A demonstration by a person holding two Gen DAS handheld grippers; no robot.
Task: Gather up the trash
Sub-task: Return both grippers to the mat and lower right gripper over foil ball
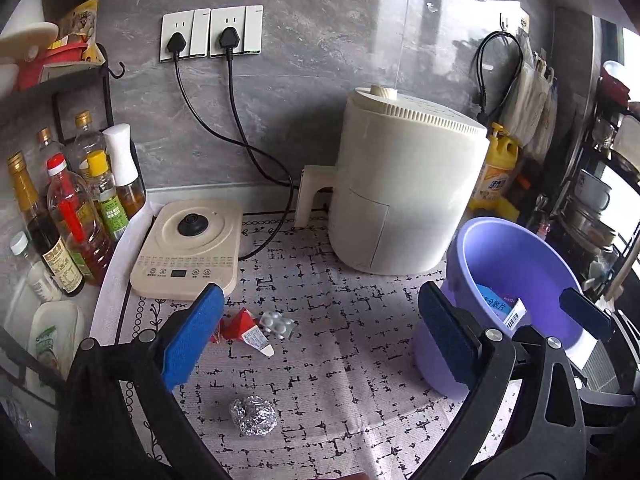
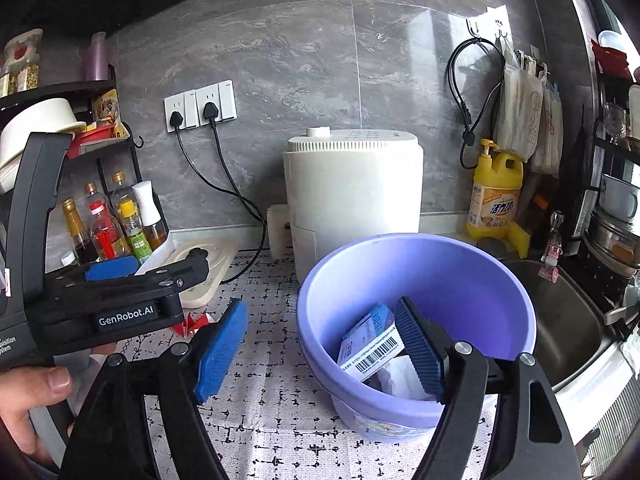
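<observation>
Grey marble-look tiles [image 1: 320, 40] are laid across the back wall, glossy enough that window light is reflected up top. A double socket [image 1: 212, 32] is fitted there, both plugs in. The counter is covered by a white mat with a black dash pattern [image 1: 340, 340]. A black rack of oil and sauce bottles [image 1: 60, 208] is parked on the left, a steel sink [image 2: 568, 320] is set in on the right, and bags are hung from wall hooks [image 2: 520, 120].
</observation>
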